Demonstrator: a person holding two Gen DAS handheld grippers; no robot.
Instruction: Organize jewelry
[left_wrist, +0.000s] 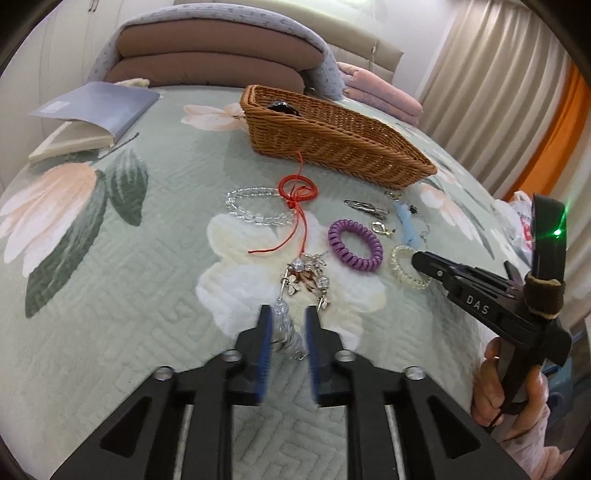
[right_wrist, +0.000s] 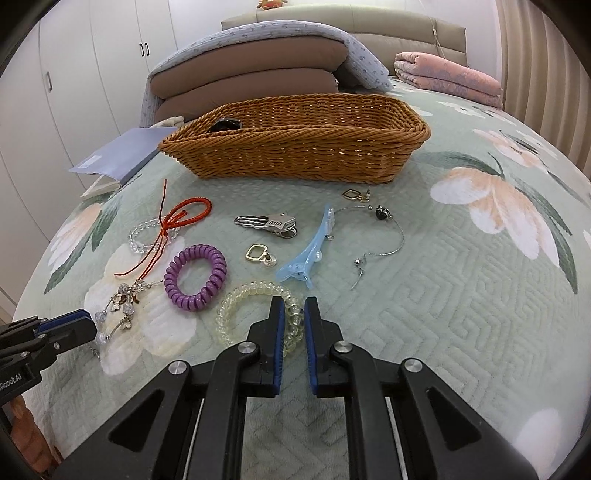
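Observation:
My left gripper (left_wrist: 288, 317) stands open low over the quilt. A silver charm bracelet with clear beads (left_wrist: 306, 277) trails between its blue pads, which do not press on it. The right wrist view shows this gripper (right_wrist: 86, 325) at the left, its tip by a bead of the same bracelet (right_wrist: 125, 295). My right gripper (right_wrist: 294, 314) is shut on a clear yellowish coil hair tie (right_wrist: 255, 287) lying on the bed, and from the left wrist it (left_wrist: 417, 258) shows on that tie (left_wrist: 415, 283). A wicker basket (right_wrist: 295, 147) behind holds a dark object (right_wrist: 225, 124).
Spread on the floral quilt are a purple coil tie (right_wrist: 216, 267), red cord (right_wrist: 166, 225), clear bead bracelet (right_wrist: 138, 236), silver clip (right_wrist: 271, 223), blue clip (right_wrist: 306, 254), gold earrings (right_wrist: 258, 254) and a thin chain (right_wrist: 382, 212). A book (left_wrist: 88, 110) lies left; pillows (left_wrist: 221, 62) behind.

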